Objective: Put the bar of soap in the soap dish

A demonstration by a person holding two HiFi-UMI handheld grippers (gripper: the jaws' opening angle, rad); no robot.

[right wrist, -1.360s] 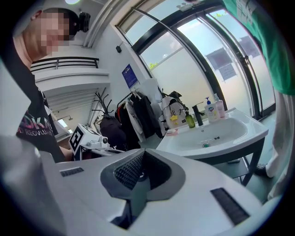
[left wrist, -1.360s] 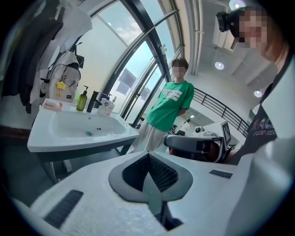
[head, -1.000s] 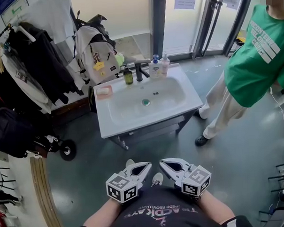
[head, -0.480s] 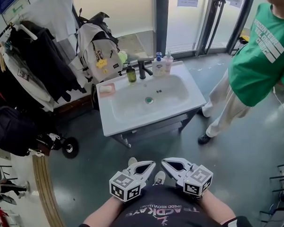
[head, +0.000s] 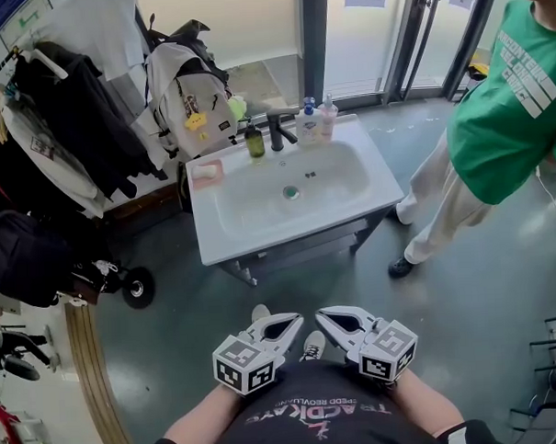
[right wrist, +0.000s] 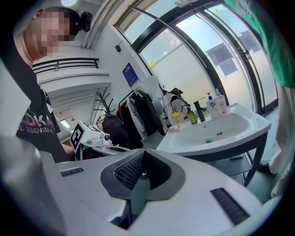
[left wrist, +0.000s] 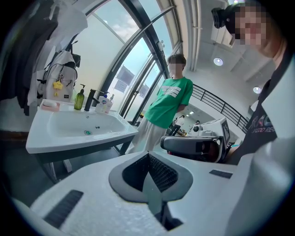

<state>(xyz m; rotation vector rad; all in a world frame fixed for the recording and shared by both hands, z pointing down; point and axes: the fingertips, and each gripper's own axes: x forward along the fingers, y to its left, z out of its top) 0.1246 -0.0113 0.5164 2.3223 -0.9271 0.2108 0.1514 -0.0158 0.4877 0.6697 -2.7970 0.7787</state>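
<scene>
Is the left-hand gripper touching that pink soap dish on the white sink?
Apart. The head view shows grey floor between the left gripper and the pink soap dish.

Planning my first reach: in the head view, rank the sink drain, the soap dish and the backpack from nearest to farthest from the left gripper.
From the left gripper:
1. Sink drain, straight ahead, mid-basin.
2. Soap dish, on the back left corner of the sink.
3. Backpack, behind the sink, to the left.
</scene>
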